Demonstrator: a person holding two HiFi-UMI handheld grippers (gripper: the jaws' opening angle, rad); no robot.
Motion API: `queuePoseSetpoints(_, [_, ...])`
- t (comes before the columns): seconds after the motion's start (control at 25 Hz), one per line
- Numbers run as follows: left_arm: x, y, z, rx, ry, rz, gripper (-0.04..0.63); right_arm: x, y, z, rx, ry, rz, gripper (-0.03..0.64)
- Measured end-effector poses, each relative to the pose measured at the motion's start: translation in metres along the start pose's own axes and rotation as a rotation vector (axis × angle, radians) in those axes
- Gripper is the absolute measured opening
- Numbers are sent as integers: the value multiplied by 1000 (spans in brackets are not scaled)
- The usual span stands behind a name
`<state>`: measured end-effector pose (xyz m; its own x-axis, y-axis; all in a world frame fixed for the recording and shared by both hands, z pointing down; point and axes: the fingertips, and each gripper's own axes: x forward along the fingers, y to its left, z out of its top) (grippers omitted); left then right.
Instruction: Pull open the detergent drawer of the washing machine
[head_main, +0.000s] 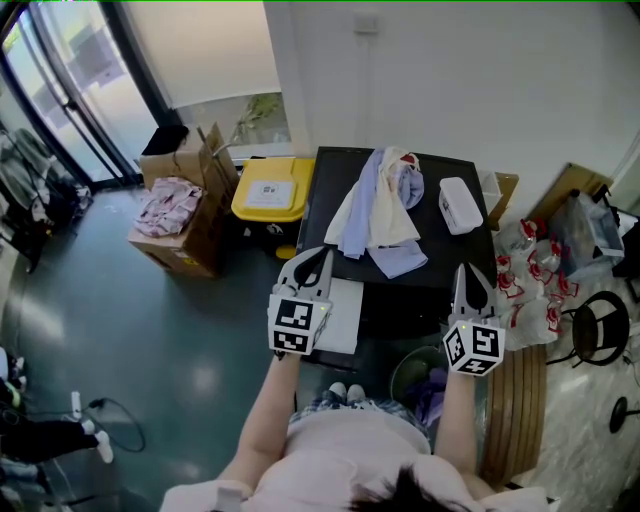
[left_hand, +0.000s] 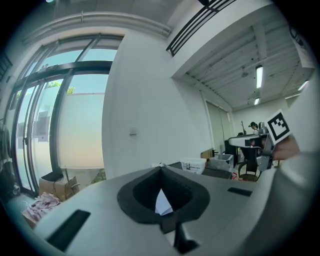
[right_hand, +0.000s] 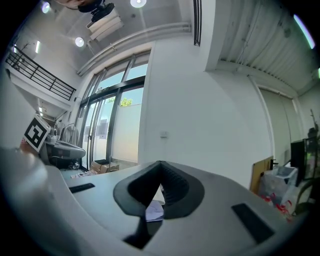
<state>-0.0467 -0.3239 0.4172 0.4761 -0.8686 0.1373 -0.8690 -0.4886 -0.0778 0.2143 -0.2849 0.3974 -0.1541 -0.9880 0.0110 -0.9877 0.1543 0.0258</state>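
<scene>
At the very tips, the jaws of the left gripper (left_hand: 161, 169) are seen pressed together with nothing between them, and the jaws of the right gripper (right_hand: 160, 164) are clenched the same way and empty. Both grippers are pointed roughly level at a plain white wall (right_hand: 210, 115), so the task's thing is not shown in either gripper view.

From the head view, the left gripper (head_main: 320, 252) and the right gripper (head_main: 468, 270) are held apart over the front edge of a black-topped washing machine (head_main: 470, 250). A white rectangular part (head_main: 345, 318) is seen jutting from the machine's front at its left corner, partly covered by the left gripper's marker cube. It looks like the detergent drawer, flat and pale, but its inside cannot be made out.

On the machine's top a pile of clothes (head_main: 380, 215) is heaped, with a white lidded box (head_main: 460, 205) beside it. A yellow bin (head_main: 270, 190) and a cardboard box (head_main: 190, 240) holding pink cloth are stood to the machine's left. Red-and-white bags (head_main: 525, 285) and a black stool (head_main: 600, 330) are found on its right.
</scene>
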Motion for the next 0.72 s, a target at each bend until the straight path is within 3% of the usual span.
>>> queuePoseSetpoints(0.72, [12,1,-8,-10,15,-10,26,7,-11,-11,-3,31,-23,14])
